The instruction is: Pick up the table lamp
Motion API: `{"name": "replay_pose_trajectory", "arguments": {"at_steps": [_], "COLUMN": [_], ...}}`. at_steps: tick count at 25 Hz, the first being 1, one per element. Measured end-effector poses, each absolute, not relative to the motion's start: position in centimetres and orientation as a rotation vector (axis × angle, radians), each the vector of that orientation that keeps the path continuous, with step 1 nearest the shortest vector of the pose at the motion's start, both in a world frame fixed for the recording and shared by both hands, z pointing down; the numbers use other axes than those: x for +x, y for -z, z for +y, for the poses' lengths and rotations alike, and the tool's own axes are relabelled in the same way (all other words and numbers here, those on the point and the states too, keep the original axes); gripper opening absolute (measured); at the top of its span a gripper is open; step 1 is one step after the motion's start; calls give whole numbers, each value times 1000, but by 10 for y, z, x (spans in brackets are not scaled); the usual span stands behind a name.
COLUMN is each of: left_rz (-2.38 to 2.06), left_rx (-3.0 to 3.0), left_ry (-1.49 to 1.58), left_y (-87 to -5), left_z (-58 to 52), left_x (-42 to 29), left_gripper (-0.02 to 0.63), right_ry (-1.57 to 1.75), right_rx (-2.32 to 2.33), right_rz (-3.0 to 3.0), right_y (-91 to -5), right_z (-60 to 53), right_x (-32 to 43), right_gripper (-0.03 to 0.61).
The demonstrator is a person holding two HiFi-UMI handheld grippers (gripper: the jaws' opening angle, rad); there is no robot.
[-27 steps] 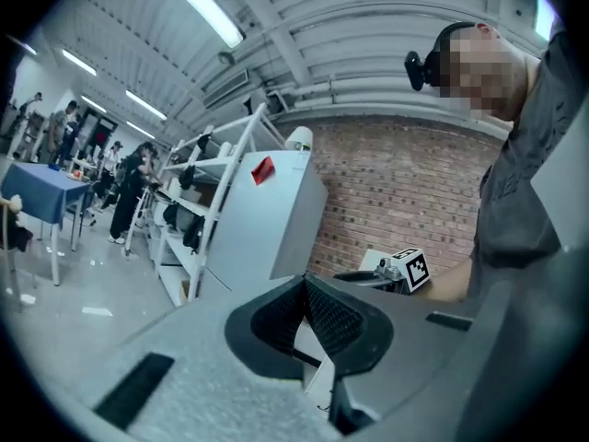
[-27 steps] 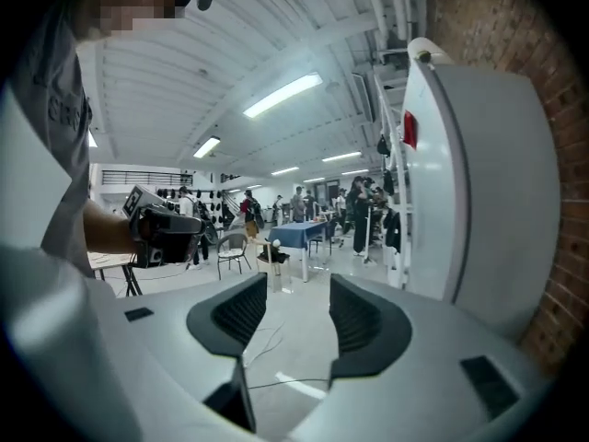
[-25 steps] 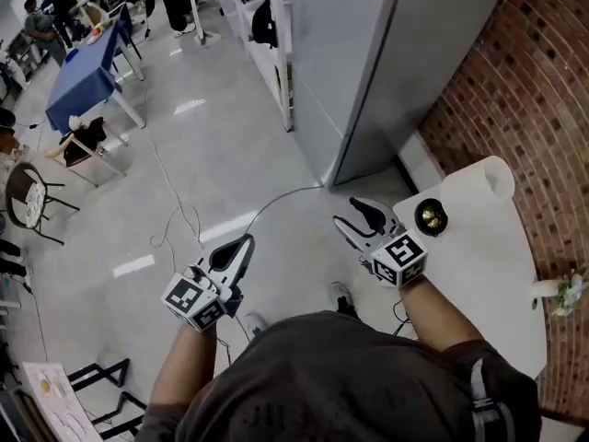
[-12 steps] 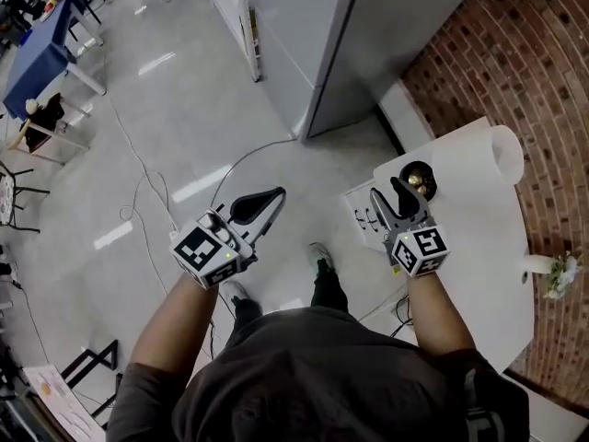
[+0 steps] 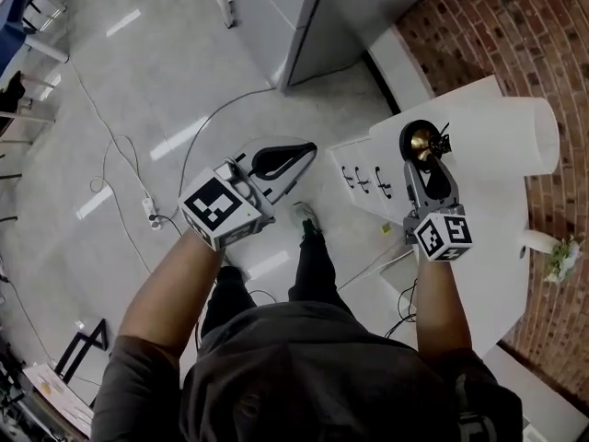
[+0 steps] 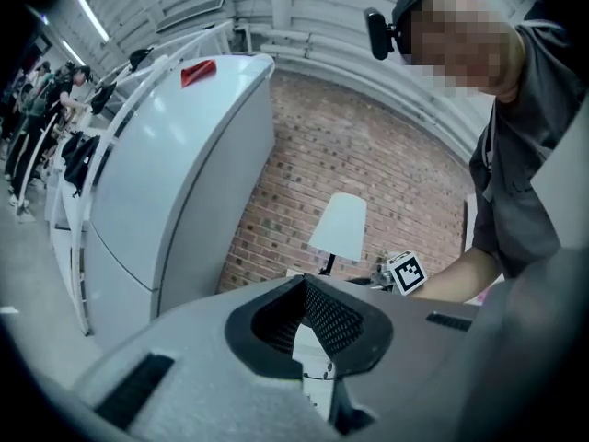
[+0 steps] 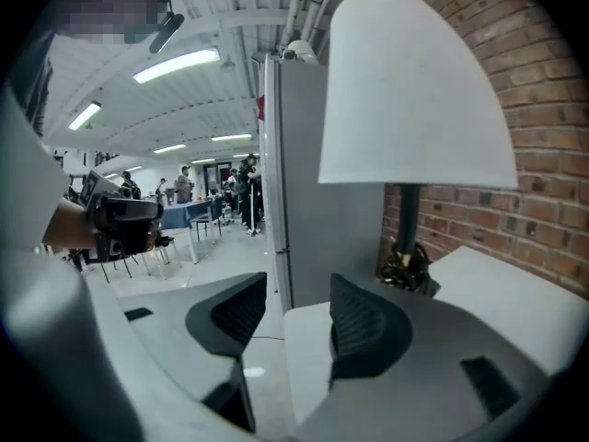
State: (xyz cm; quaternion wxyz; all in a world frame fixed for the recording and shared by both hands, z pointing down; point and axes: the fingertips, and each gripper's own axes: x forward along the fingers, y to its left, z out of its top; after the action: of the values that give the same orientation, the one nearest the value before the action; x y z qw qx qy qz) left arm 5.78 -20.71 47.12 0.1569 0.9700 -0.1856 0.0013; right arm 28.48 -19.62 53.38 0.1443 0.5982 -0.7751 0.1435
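Note:
The table lamp has a white shade [image 5: 515,141] [image 7: 414,90] on a black stem, with a dark round base [image 5: 421,142] near the corner of the white table [image 5: 479,256]. My right gripper [image 5: 427,166] [image 7: 296,316] is over the table just short of the base and points at it. It is open with nothing between its fingers. My left gripper [image 5: 299,150] [image 6: 304,284] hangs over the floor left of the table, and its tips seem to meet. From there the lamp [image 6: 339,226] is small and far ahead.
A tall grey cabinet [image 5: 313,7] [image 6: 175,182] stands beside the table against the brick wall [image 5: 515,26]. The table front has drawer handles [image 5: 363,180]. A small vase with flowers [image 5: 555,270] stands at the table's far right. Cables and a power strip [image 5: 149,208] lie on the floor.
Both grippers have swung right and down toward the table. The right one went from beside the table's edge to just short of the lamp base. The left one came closer to the table's corner.

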Motion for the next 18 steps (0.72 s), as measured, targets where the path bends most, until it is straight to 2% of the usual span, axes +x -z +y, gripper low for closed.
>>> {"name": "replay_pose_trajectory", "arguments": {"at_steps": [7,12,18], "left_rz": [-471,-431,-371], "left_rx": [2763,2778,2793], "left_ry": [18,31,54], "left_y": [-508,-535,-544], "left_z": [-219,-225,-232], "left_x": [82,98,117], "left_gripper": [5,5,5], "right_ry": [-393,-376,-321], "right_rx": [1937,2030,2074], "right_rz": [-2093,-2005,-2007], "right_y": [-548,-559,-563], "right_z": [-200,-212,-235], "right_x": [344,371,382], "right_gripper": [211,268,282]}}
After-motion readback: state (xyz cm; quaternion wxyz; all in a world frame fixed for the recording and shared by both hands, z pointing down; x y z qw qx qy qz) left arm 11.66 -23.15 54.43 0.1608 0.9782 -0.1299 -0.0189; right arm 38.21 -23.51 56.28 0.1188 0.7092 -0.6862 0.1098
